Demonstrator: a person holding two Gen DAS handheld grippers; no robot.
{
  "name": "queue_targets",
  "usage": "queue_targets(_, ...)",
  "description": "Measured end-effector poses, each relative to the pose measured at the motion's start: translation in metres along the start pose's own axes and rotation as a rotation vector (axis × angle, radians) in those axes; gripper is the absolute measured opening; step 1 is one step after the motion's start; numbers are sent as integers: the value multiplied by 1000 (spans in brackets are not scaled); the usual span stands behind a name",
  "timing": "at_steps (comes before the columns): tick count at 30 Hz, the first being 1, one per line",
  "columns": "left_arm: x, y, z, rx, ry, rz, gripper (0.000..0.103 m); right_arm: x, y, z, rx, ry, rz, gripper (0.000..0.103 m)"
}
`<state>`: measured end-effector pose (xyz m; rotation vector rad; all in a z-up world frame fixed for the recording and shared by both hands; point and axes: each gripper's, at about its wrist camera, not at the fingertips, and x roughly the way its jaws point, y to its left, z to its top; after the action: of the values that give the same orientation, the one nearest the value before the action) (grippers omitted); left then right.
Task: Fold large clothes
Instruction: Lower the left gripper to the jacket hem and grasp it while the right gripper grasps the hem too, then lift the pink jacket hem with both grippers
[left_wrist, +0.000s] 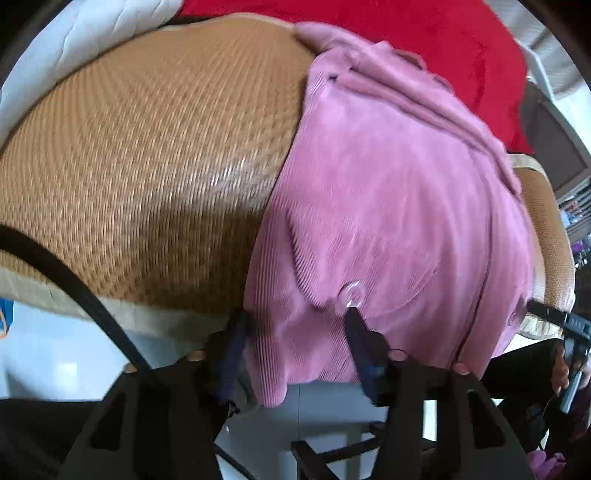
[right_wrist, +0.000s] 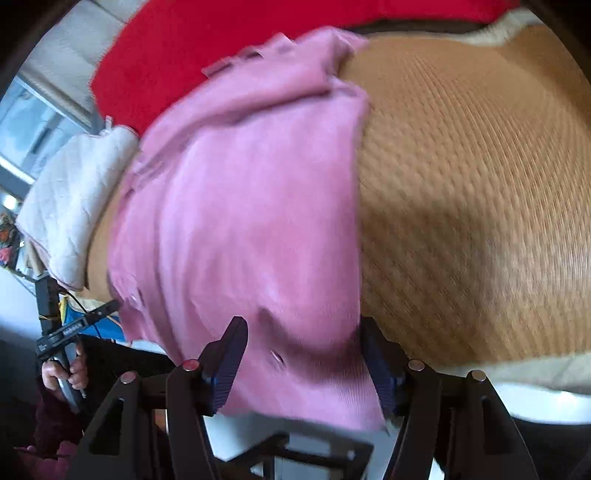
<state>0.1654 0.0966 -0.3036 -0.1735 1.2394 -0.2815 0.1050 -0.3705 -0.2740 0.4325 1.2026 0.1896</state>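
The pink corduroy garment (left_wrist: 388, 206) lies on the woven tan bed mat (left_wrist: 147, 166), its near hem hanging over the bed's edge, with a red blanket (left_wrist: 424, 44) behind. The left gripper (left_wrist: 295, 325) is spread wide, hem between its fingers. The right gripper (right_wrist: 301, 339) is spread too, straddling the hem's other corner, nothing pinched.
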Motion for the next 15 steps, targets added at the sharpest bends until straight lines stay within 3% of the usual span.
queue_targets(4, 13, -2, -6, 5, 61, 1, 62, 10, -11, -23, 9, 109, -30, 66)
queue_targets(8, 20, -7, -6, 4, 73, -5, 60, 22, -15, -31, 44, 110, -30, 66)
queue_targets(10, 25, -11, -4, -7, 75, -23, 32, 32, -6, -34, 39, 101, -46, 66)
queue_targets(11, 25, -11, -5, -11, 77, -30, 25, 35, -2, -35, 28, 93, -53, 63)
queue_targets(12, 26, -10, -7, -14, 76, -33, 15, 38, 2, -37, 23, 89, -56, 48)
queue_targets(13, 24, -5, -13, -15, 72, -37, 10, 40, 5, -39, 24, 94, -61, 19)
queue_targets(15, 19, -2, -18, -18, 60, -58, 10, 33, 3, -46, 32, 94, -56, 16)
